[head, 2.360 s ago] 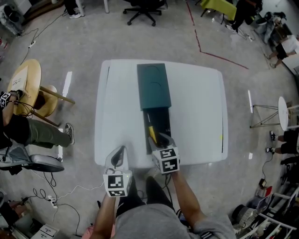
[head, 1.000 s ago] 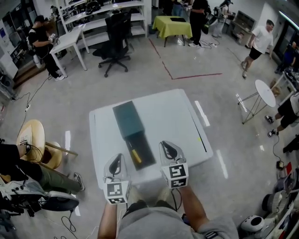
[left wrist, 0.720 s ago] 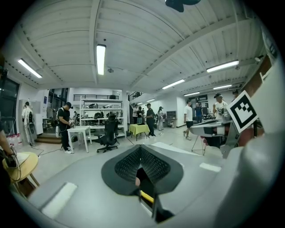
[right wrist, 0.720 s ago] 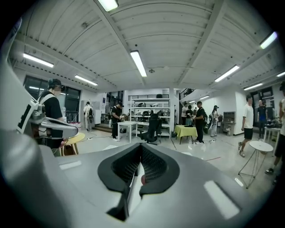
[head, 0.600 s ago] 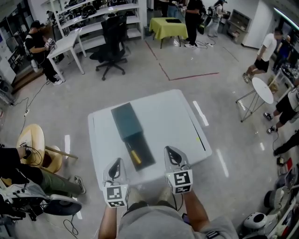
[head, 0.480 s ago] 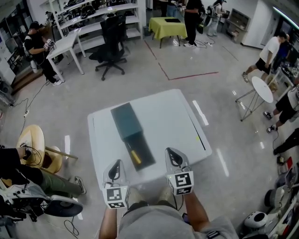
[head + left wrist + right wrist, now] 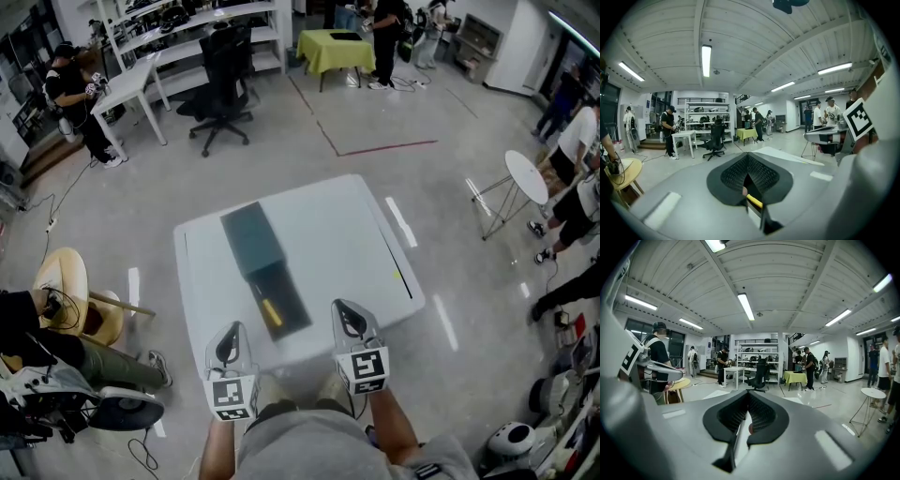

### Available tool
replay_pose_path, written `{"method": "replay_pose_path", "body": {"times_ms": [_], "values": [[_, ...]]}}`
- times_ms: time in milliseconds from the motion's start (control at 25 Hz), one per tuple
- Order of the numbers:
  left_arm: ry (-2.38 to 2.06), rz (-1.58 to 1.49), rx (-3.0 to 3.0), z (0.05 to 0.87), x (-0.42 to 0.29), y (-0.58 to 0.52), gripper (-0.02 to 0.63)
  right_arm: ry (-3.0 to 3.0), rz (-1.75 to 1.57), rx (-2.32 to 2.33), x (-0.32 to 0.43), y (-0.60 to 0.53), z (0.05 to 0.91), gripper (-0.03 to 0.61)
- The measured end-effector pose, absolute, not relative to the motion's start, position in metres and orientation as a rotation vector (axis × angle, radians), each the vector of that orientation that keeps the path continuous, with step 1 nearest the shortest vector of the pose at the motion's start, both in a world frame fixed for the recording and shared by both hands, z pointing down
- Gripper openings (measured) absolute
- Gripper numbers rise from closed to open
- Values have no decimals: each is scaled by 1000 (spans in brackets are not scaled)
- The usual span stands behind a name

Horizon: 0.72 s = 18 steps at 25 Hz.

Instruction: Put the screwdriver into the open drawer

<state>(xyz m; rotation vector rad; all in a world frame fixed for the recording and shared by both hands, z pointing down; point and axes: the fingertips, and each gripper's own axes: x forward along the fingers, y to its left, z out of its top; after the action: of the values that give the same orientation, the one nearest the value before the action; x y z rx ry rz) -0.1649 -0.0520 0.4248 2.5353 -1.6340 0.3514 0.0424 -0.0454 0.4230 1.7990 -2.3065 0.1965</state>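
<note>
The screwdriver (image 7: 271,312), with its yellow handle, lies inside the open drawer (image 7: 284,282) of a dark green cabinet (image 7: 248,239) on the white table (image 7: 347,234). Both grippers hover at the table's near edge, drawn back from the drawer. My left gripper (image 7: 232,329) is to the drawer's near left and shut, with nothing in it. My right gripper (image 7: 340,307) is to the drawer's right, also shut and empty. In the left gripper view the yellow handle (image 7: 755,201) shows just past the closed jaws (image 7: 747,176). The right gripper view shows closed jaws (image 7: 747,417) and only the room beyond.
A wooden stool (image 7: 61,281) and a seated person (image 7: 56,347) are left of the table. A round white side table (image 7: 527,173) stands to the right. An office chair (image 7: 225,70), a yellow-green table (image 7: 337,42) and several standing people are at the far side.
The right gripper has drawn back out of the drawer toward the person and sideways to the right, leaving the screwdriver in the drawer. The head view has tipped up. The left gripper has barely moved.
</note>
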Motion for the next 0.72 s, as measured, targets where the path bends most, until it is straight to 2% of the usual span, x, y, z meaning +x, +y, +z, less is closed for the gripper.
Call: {"method": "replay_pose_path", "body": {"times_ms": [720], "values": [[-1625,343,2520,428,-159,-53,12,-2335,206,1761,41,-46,427,3]]}}
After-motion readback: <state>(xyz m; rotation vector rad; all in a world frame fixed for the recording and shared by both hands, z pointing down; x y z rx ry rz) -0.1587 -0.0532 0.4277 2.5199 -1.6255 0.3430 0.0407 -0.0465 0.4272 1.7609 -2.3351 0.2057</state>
